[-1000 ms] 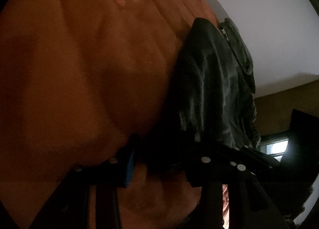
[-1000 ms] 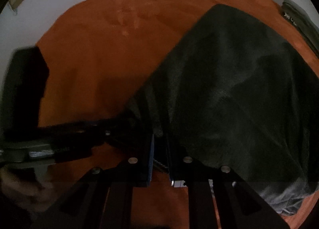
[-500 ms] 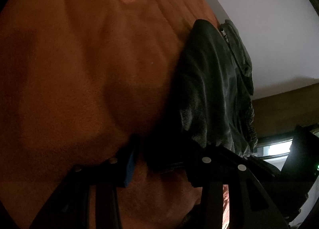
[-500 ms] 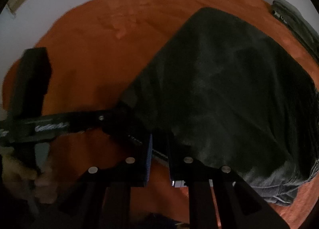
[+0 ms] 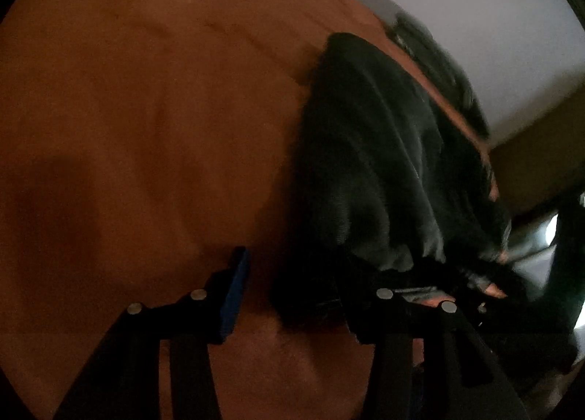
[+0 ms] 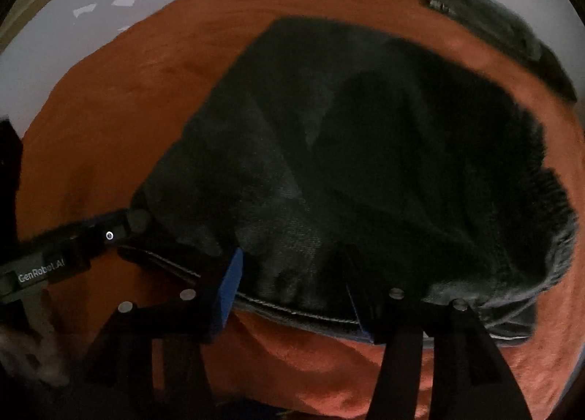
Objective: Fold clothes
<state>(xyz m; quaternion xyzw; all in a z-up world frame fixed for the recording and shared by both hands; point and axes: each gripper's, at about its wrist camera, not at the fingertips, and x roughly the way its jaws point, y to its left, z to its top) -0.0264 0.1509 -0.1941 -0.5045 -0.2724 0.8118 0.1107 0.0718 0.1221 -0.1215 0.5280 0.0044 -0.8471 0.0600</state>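
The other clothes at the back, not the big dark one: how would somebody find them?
Start on the orange blanket. The big dark garment lies across its middle. Beyond it, at the blanket's far right edge by the pale wall, is a smaller, greyish-green pile of clothes, lying apart from the garment.

Dim room, smeared edges.
The far garment (image 6: 493, 17) is blurred; the dark garment (image 6: 365, 164) hides the left gripper's (image 5: 292, 295) right fingertip.
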